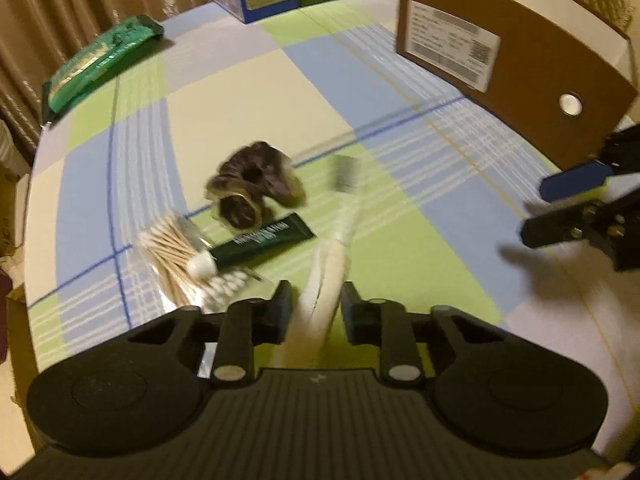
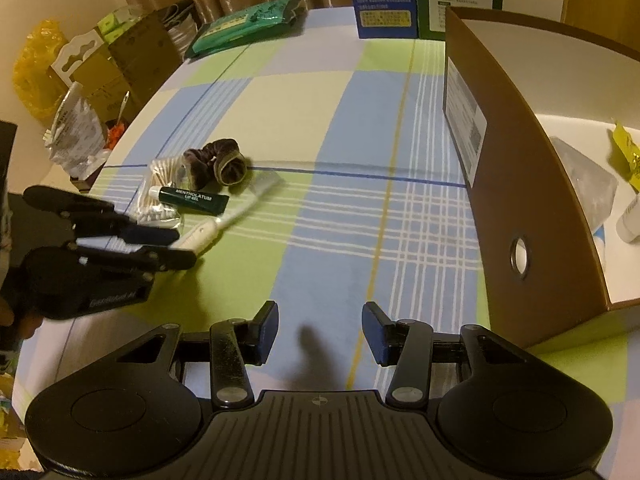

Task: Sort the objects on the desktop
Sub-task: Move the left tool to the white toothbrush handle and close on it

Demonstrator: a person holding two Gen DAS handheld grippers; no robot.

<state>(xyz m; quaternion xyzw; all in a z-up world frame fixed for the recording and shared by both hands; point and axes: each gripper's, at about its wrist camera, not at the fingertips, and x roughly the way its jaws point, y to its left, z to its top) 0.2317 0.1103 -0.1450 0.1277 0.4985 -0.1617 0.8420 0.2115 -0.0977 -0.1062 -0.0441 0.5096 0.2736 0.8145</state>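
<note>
The left hand-held gripper (image 1: 316,300) is clenched on a white plastic toothbrush (image 1: 340,220); transfer into the brown cardboard box (image 1: 520,60) is judged next. The right hand-held gripper (image 2: 320,332) is held released.

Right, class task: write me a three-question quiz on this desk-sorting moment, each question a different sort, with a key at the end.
1. True or false: the left gripper is shut on the white toothbrush.
2. Which item lies between the cotton swabs and the toothbrush?
A. the dark green lip gel tube
B. a pair of scissors
C. a red marker
3. Fill in: the right gripper is ____, with nothing between its fingers, next to the brown cardboard box.

Key
1. True: its pads press on the handle end.
2. A
3. open
</note>
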